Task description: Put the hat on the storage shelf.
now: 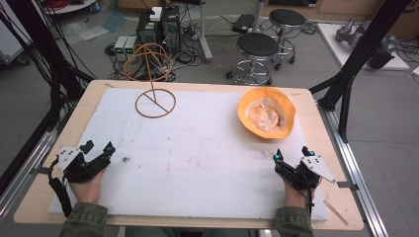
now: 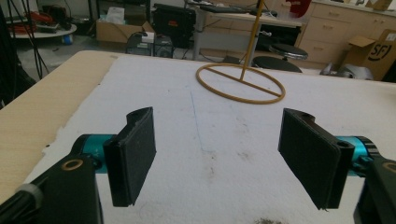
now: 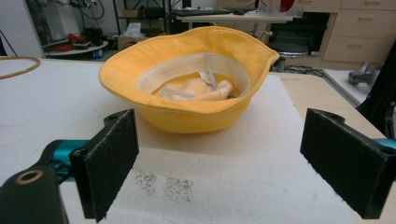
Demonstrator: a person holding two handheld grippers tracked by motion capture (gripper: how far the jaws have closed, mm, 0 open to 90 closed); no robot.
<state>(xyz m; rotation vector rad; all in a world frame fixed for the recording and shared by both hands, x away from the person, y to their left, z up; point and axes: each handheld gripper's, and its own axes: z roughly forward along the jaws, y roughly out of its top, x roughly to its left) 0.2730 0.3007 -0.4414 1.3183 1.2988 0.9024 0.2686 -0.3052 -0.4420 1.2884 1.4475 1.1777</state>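
Nearest the person, the right tool [image 1: 291, 154] rests at the near right of the white foam-covered counter [image 1: 207, 163], its two black padded jaws spread wide apart with nothing between them. The left tool [image 1: 98, 146] sits at the near left edge, jaws likewise wide apart and empty.

Straight ahead of the right tool, a little farther up the counter, lies the soft yellow fabric bucket hat [image 1: 267, 112], upside down with its pale lining and inner straps showing. In the right gripper view the yellow hat [image 3: 187, 79] sits centred beyond the open jaws, near but not touching, its brim facing up (the near rim looks like the natural place to pinch). The right hand is clearly the nearer one; the left tool is well apart from the hat, across the width of the counter.

Farther off on the left side stands the thin tan wire hat stand [image 1: 154, 103], its ring base flat on the foam and its stem rising behind. In the left gripper view that ring base [image 2: 240, 84] lies ahead and slightly right.
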